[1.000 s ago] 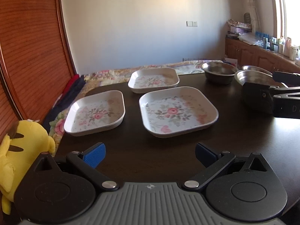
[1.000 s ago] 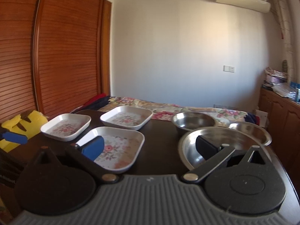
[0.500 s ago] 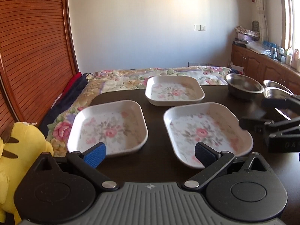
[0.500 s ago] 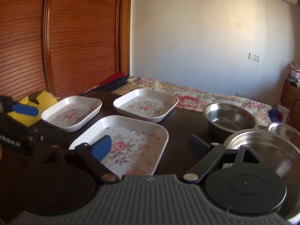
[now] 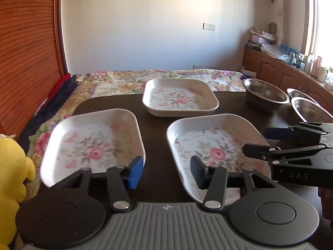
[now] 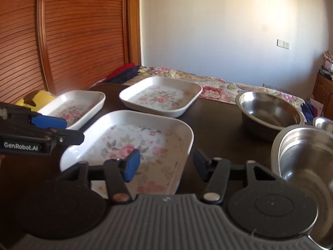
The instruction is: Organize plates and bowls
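Three white square plates with pink flowers lie on a dark table: a left plate (image 5: 93, 145) (image 6: 77, 108), a far plate (image 5: 179, 98) (image 6: 160, 98) and a near plate (image 5: 214, 145) (image 6: 133, 143). Three steel bowls stand to the right: a deep bowl (image 5: 264, 95) (image 6: 270, 112), a wide bowl (image 5: 308, 108) (image 6: 306, 156) and a third bowl (image 5: 299, 93) behind it. My left gripper (image 5: 166, 173) is open over the dark strip between the left and near plates. My right gripper (image 6: 165, 164) is open, its fingers either side of the near plate's right rim, holding nothing.
A yellow plush toy (image 5: 12, 177) sits at the table's left edge. A floral bedspread (image 5: 162, 77) lies beyond the table. A wooden slatted wardrobe (image 6: 62, 31) stands on the left, wooden cabinets (image 5: 281, 73) on the right. Each gripper shows in the other's view.
Both grippers have come forward and lower toward the plates, the right one swinging left from the bowls to the near plate. Both pairs of fingers now stand closer together.
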